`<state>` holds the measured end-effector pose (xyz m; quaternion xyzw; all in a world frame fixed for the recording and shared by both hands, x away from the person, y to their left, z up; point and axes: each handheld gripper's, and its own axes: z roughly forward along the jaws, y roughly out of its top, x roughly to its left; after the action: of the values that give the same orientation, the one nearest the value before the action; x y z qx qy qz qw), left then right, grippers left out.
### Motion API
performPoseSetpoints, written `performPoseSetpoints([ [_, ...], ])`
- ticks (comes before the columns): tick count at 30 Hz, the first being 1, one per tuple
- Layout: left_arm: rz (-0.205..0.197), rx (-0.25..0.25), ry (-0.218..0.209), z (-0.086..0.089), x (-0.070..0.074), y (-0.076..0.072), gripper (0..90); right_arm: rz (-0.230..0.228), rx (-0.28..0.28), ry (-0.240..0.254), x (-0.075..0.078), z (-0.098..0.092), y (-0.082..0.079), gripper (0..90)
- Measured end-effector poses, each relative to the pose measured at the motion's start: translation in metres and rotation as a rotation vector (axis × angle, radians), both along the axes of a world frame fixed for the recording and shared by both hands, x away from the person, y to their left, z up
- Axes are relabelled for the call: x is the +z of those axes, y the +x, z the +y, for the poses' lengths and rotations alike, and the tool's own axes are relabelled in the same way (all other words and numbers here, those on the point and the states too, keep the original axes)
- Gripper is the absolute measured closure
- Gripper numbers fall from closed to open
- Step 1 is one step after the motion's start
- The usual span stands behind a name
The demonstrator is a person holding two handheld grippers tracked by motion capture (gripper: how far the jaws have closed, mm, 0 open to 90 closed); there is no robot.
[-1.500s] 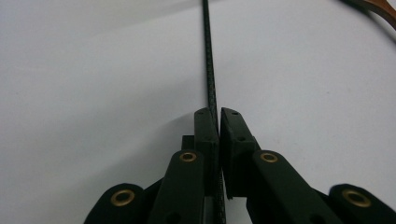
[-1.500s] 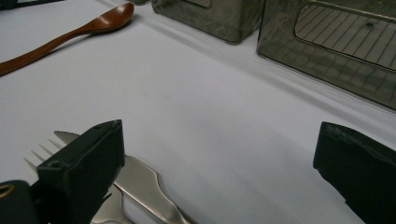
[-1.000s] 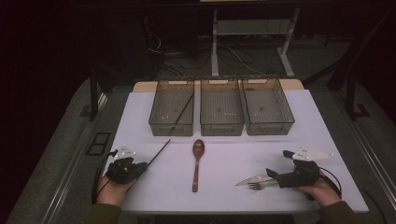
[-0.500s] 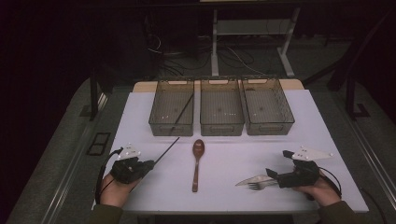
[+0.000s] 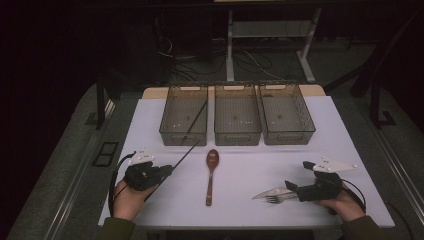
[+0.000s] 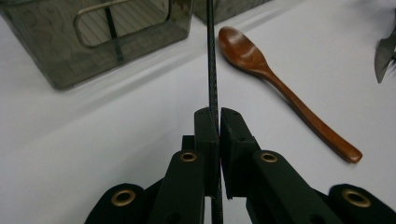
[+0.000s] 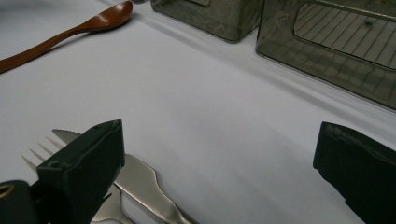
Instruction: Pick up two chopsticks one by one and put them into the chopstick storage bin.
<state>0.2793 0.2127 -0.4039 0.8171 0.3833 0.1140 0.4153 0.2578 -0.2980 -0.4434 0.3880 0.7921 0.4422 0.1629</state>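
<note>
My left gripper (image 5: pixel 169 169) (image 6: pixel 218 116) is shut on a thin black stick (image 5: pixel 186 154) (image 6: pixel 211 56), which points up and away toward the front right corner of the left bin (image 5: pixel 170 134). A second black stick (image 5: pixel 196 119) leans inside that bin. A wooden spoon (image 5: pixel 210 175) (image 6: pixel 280 88) (image 7: pixel 60 35) lies in the middle of the white table, bowl toward the bins. My right gripper (image 5: pixel 298 176) (image 7: pixel 219 154) rests open at the front right. A steel knife (image 5: pixel 270 192) (image 7: pixel 144 182) and fork (image 5: pixel 277 199) (image 7: pixel 37 151) lie by its left jaw.
Three translucent grey bins stand side by side at the back of the table: left, middle (image 5: pixel 237 136) and right (image 5: pixel 290 136). The table's white top (image 5: pixel 250 165) has bare room between spoon and cutlery. Dark floor and a stand's legs lie beyond.
My left hand has lifted a little and shifted right with the black stick in its jaws. The right hand, spoon, knife and fork have stayed put.
</note>
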Motion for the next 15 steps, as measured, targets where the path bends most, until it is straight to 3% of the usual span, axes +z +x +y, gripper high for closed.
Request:
performPoseSetpoints([
  [15,-0.058,-0.034,-0.059,-0.015,0.021,0.025,85.1,0.004,-0.004,-0.002,-0.001,0.001,0.0,1.5],
])
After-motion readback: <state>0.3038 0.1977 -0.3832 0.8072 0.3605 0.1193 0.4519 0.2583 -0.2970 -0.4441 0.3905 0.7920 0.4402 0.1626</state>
